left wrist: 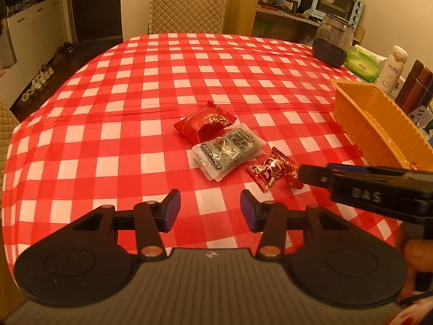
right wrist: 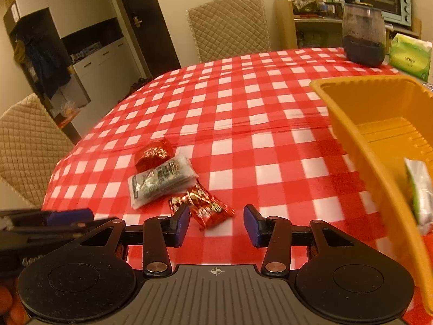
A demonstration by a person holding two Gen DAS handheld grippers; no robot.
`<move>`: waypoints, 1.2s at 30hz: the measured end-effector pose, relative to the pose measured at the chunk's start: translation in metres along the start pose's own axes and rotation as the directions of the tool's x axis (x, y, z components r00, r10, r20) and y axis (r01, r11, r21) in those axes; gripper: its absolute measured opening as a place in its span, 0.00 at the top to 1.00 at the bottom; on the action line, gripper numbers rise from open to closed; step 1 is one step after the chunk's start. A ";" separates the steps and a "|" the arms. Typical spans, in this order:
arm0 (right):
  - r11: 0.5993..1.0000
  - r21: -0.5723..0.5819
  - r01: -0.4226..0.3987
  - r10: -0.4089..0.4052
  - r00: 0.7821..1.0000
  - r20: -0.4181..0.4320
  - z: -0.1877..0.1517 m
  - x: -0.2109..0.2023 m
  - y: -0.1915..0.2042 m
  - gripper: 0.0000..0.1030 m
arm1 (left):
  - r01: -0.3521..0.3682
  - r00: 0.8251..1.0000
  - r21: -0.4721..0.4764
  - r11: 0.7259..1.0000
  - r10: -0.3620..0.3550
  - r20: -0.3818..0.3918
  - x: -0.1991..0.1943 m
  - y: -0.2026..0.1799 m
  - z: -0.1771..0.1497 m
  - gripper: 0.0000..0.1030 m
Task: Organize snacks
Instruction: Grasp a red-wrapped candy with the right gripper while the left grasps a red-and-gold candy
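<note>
Hovering over snack packets (left wrist: 226, 150), left hand-held gripper (left wrist: 210, 208) empty, jaws apart, right hand-held gripper (right wrist: 216, 224) likewise

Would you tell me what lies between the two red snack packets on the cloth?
A clear packet with dark print, overlapping the far red packet and apart from the near one; left wrist view.

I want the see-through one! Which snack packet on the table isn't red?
The clear packet with dark print, lying in the middle. The round candy behind it and the long candy in front are both red.
</note>
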State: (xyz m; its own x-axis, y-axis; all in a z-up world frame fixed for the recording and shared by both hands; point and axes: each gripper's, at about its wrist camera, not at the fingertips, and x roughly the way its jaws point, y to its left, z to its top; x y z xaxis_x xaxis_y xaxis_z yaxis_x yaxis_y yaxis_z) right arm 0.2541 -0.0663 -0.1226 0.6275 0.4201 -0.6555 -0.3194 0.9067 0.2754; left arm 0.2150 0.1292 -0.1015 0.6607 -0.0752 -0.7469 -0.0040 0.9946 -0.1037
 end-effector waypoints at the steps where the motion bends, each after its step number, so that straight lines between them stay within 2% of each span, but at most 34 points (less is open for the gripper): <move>1: 1.000 0.003 0.000 0.000 1.000 -0.001 0.001 0.005 0.001 0.56 | 0.005 1.000 -0.003 1.000 -0.005 0.000 0.000 0.000 0.000 0.57; 6: 1.000 -0.022 0.019 -0.019 0.999 -0.026 0.001 0.022 0.008 0.57 | 0.020 1.000 -0.006 1.000 -0.020 0.002 0.003 0.001 0.000 0.57; 7: 0.999 -0.035 0.030 -0.031 0.999 -0.029 0.000 0.023 0.009 0.60 | 0.021 1.000 -0.003 1.000 -0.021 0.001 0.004 0.001 0.000 0.57; 9: 0.998 -0.048 0.037 -0.039 0.999 -0.036 -0.002 0.024 0.008 0.72 | 0.022 1.000 0.002 1.000 -0.022 0.001 0.005 0.000 -0.001 0.57; 10: 0.998 -0.051 0.043 -0.045 0.998 -0.038 -0.003 0.024 0.007 0.73 | 0.026 1.000 0.006 1.000 -0.026 0.001 0.006 -0.001 -0.001 0.57; 12: 0.997 -0.051 0.050 -0.051 0.998 -0.032 -0.003 0.022 0.003 0.81 | 0.035 0.999 0.022 0.999 -0.035 0.007 0.005 -0.004 -0.001 0.57; 20: 0.995 -0.059 0.083 -0.082 0.997 0.015 0.000 0.000 -0.008 0.82 | 0.098 0.994 0.125 0.987 -0.102 0.028 0.011 -0.026 0.002 0.57; 30: 0.993 0.009 0.121 -0.121 0.992 0.028 -0.002 -0.024 -0.035 0.82 | 0.119 0.990 0.328 0.937 -0.135 0.027 0.045 -0.066 0.012 0.58; 36: 0.993 0.025 0.119 -0.120 0.992 0.027 -0.002 -0.026 -0.040 0.82 | 0.124 0.992 0.324 0.938 -0.129 -0.006 0.069 -0.067 0.016 0.61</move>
State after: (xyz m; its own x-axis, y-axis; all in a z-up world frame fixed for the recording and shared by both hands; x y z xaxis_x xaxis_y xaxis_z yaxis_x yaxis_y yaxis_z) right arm 0.2493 -0.1133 -0.1175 0.6803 0.3095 -0.6644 -0.2249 0.9509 0.2127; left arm 0.2730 0.0583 -0.1354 0.6509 -0.2035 -0.7314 0.3216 0.9466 0.0228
